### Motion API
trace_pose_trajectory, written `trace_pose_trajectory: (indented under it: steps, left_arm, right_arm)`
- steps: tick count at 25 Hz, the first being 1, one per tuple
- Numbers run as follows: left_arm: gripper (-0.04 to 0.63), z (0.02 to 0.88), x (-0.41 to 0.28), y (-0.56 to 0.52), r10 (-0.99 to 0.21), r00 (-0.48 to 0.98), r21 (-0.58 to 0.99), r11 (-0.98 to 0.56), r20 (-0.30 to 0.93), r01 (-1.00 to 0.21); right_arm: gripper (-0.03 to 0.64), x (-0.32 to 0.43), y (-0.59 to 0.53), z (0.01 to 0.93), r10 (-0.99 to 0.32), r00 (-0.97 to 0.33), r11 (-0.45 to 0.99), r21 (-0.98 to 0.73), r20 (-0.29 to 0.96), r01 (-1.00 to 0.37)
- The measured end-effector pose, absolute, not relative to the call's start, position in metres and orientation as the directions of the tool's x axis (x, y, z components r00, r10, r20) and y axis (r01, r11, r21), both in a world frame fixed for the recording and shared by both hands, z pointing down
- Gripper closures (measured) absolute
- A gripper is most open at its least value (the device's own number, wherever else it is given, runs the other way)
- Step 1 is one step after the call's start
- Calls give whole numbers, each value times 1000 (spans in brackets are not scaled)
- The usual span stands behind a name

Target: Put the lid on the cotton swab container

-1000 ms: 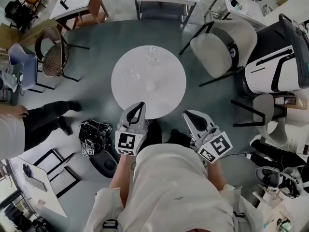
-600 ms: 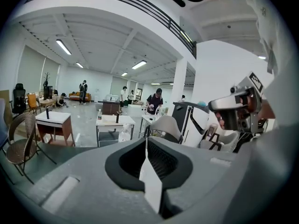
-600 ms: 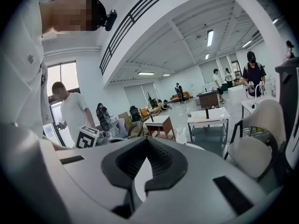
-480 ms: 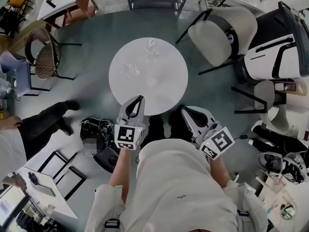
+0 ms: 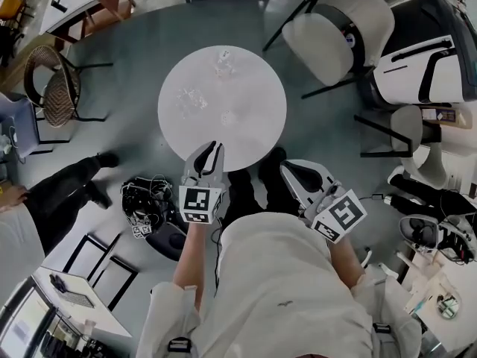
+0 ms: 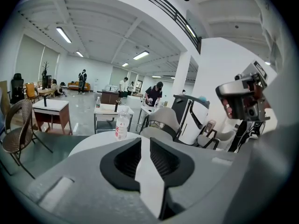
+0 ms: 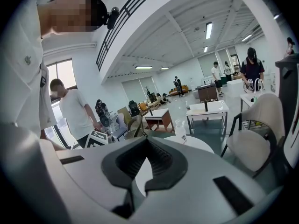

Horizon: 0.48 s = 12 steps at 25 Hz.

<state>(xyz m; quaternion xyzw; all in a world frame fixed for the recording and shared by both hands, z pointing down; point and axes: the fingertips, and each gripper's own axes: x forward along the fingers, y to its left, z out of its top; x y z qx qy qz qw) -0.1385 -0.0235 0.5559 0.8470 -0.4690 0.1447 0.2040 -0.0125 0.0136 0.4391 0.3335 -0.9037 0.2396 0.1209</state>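
Poised short of the round white bench point(image 5: 257, 136): left tongs point(image 5: 213, 151) just easing open to a slit, nothing between, and right tongs point(image 5: 291, 171) clenched on nothing. Farther out, lying well apart from both, two small clear pieces, probably lid point(image 5: 229, 118) and cotton swab container point(image 5: 192, 100); hard to say which. Likely light, slick, brittle plastic: best pinched gently at the lid's rim. Beyond, a bottle point(image 5: 223, 60).

Round white table point(image 5: 257, 136), small clear things point(image 5: 192, 101) on it, white chair point(image 5: 328, 39) beyond
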Motion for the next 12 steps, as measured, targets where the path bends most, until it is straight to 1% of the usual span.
trace_pose_trajectory:
  steps: [12]
  left_arm:
    - [442,635,-139,-41,-646,523,203,-505,556,-839]
  right_arm:
    - [611,0,12,453,-562,-700,614,-346,440,-710]
